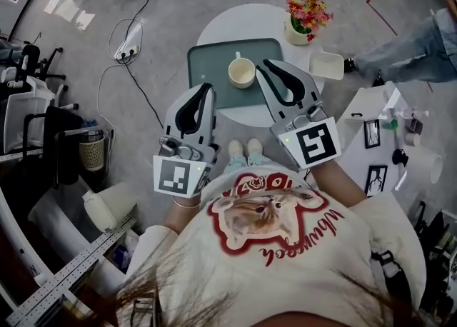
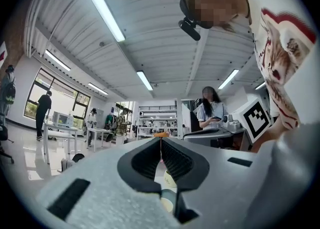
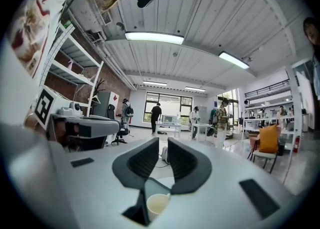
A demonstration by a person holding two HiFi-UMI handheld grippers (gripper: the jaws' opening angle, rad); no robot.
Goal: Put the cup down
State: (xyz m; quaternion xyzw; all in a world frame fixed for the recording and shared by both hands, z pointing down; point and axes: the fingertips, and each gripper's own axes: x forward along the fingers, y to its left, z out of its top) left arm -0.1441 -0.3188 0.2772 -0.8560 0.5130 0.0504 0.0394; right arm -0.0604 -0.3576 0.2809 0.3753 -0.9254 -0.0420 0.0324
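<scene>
Left tongs, right tongs, one cup

Cream T-shirt, red print; grey left gripper, right gripper, black jaws.

We see a cream cup, a dull grey-green tray and a white round table. The flowers are pink, red and yellow. The left gripper and the right gripper are pale grey with black pads and black-and-white square markers. Our shirt is cream with a red print, and the floor is speckled grey.
</scene>
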